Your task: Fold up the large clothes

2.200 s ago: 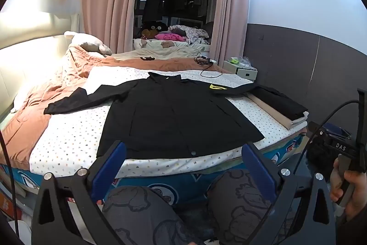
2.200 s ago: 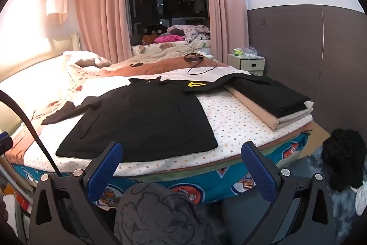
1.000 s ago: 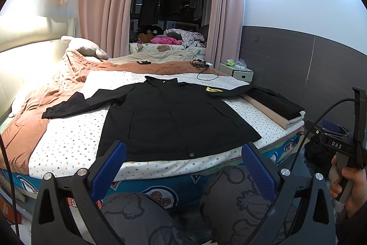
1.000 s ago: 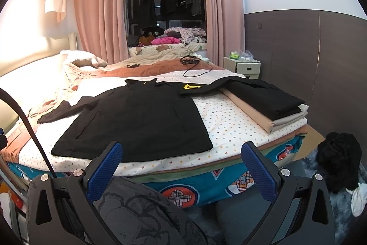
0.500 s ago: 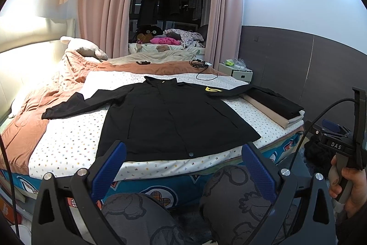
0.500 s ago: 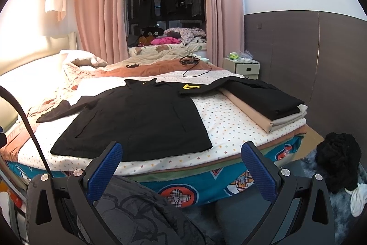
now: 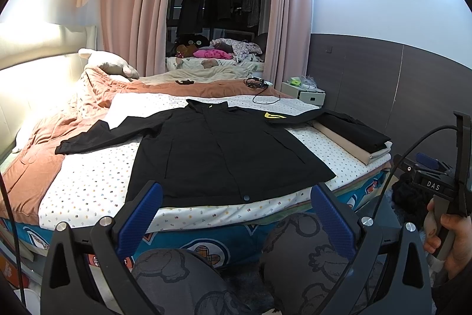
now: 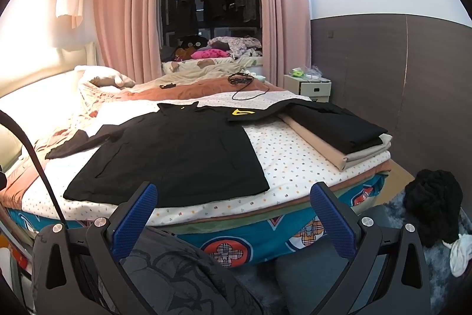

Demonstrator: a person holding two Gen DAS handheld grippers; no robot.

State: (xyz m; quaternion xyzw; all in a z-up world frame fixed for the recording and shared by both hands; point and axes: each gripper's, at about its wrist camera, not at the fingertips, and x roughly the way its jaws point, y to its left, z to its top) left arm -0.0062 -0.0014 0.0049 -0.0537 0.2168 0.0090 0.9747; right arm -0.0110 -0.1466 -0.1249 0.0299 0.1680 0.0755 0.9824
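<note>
Black jacket [image 7: 218,155] unmoved on bed [image 7: 88,185]; both hand-held grippers [image 7: 236,214] [image 8: 234,211] still wide open, empty.

I see my left gripper [image 7: 236,214] with black arms, blue textured pads [image 7: 141,222], silver screws; grey patterned trousers [image 7: 188,282] at 6 o'clock.
</note>
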